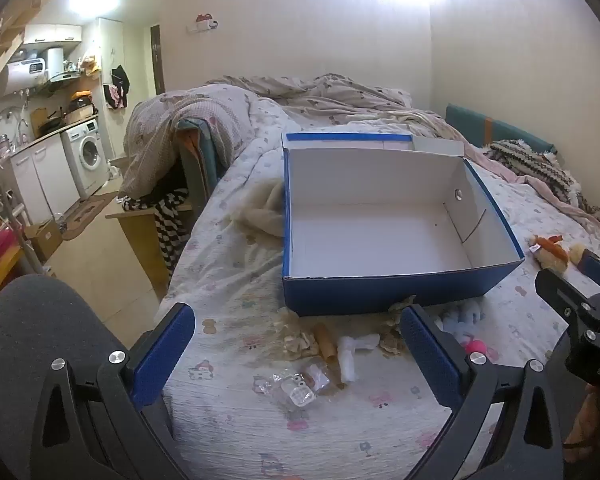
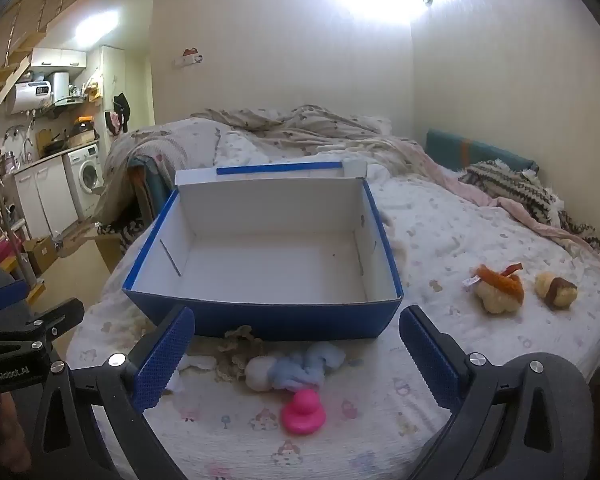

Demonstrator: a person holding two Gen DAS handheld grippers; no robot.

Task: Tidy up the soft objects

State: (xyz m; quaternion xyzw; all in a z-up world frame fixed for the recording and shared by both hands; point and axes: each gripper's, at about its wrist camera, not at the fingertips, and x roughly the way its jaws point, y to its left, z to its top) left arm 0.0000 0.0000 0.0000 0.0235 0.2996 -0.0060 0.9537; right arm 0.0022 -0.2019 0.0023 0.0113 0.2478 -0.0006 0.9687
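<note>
An empty blue box with a white inside (image 1: 380, 232) (image 2: 268, 256) stands on the bed. In front of it lie small soft toys: a pale blue and white plush (image 2: 296, 368), a pink duck (image 2: 303, 412), a beige crocheted piece (image 2: 236, 348) (image 1: 296, 336), a white piece (image 1: 350, 354) and clear plastic wrapping (image 1: 296, 386). Two sushi plush toys, one with an orange top (image 2: 498, 286) (image 1: 550, 250) and one with a brown band (image 2: 556, 290), lie to the box's right. My left gripper (image 1: 298, 352) is open above the litter. My right gripper (image 2: 298, 354) is open above the blue plush.
The bed (image 2: 460, 232) has a patterned sheet, a crumpled quilt (image 1: 324, 92) at the back and a knitted blanket (image 2: 512, 192) at right. Its left edge drops to the floor beside a wooden stand with striped cloth (image 1: 168, 220). A kitchen with a washing machine (image 1: 86, 156) lies far left.
</note>
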